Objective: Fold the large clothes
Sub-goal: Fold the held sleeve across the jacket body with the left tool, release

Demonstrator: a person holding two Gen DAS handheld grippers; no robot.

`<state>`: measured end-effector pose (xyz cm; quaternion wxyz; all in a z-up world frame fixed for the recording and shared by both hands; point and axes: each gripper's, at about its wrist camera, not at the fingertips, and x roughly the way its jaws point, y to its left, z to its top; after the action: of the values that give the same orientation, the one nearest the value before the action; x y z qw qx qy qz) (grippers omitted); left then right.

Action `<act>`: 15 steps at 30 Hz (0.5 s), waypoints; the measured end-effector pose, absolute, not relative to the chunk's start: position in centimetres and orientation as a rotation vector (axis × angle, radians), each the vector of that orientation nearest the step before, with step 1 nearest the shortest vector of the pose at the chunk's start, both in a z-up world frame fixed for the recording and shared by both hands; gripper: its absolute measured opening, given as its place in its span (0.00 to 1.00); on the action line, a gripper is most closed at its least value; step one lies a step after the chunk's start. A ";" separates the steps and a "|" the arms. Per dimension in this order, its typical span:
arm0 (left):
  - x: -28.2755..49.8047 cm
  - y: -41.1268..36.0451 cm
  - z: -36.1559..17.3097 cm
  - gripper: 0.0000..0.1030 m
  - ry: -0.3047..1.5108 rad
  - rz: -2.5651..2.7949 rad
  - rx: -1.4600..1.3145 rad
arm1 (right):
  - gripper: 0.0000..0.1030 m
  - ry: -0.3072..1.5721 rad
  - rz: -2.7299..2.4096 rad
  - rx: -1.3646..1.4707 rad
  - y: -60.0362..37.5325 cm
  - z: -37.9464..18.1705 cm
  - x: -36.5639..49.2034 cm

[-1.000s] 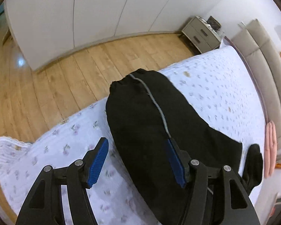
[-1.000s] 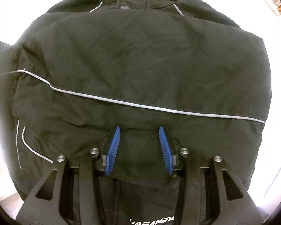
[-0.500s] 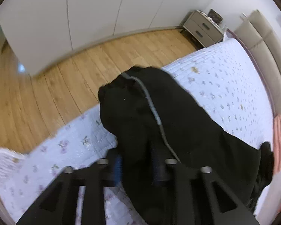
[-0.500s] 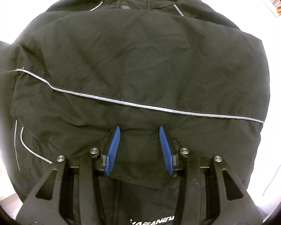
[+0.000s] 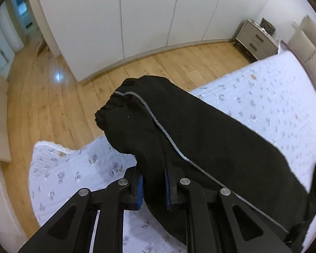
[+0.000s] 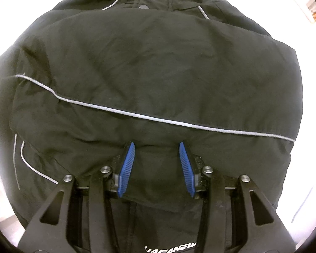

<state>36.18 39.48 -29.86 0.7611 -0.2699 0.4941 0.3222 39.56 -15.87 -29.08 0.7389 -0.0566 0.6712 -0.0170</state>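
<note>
A large black jacket with grey piping lies on a bed. In the left wrist view my left gripper [image 5: 153, 186] is shut on the jacket's sleeve [image 5: 179, 126] and holds it raised off the bedspread, the cuff [image 5: 113, 107] pointing toward the floor. In the right wrist view the jacket body [image 6: 149, 67] fills the frame, with one sleeve folded across it. My right gripper [image 6: 157, 166] is open and hovers over the jacket's lower part, its blue pads [image 6: 126, 166] apart with nothing between them.
The bed has a white floral quilt [image 5: 263, 97]; its edge [image 5: 52, 154] drops to a wooden floor [image 5: 52, 97]. White wardrobe doors [image 5: 137, 14] line the far wall. A grey nightstand [image 5: 257, 40] stands by the beige headboard [image 5: 305, 42].
My left gripper closed on the sleeve and lifted it off the bed, the view tilting up toward the wardrobe. My right gripper stayed open over the jacket body.
</note>
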 end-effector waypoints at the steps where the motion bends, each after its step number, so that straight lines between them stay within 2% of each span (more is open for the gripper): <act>1: 36.2 38.9 -29.2 0.15 1.060 0.688 -0.566 | 0.41 1.471 -0.035 -0.132 -15.7 -29.1 39.5; 8: 37.6 29.9 -21.2 0.15 0.957 0.467 -0.328 | 0.43 1.475 -0.036 -0.119 -15.5 -29.2 39.5; 15: 38.4 17.2 -16.4 0.15 0.883 0.162 -0.136 | 0.45 1.483 -0.044 -0.084 -16.2 -29.0 40.0</act>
<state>38.42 17.18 -16.37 0.8988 -0.0656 0.4263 0.0784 40.03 -16.20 -28.99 0.7365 -0.0381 0.6751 -0.0201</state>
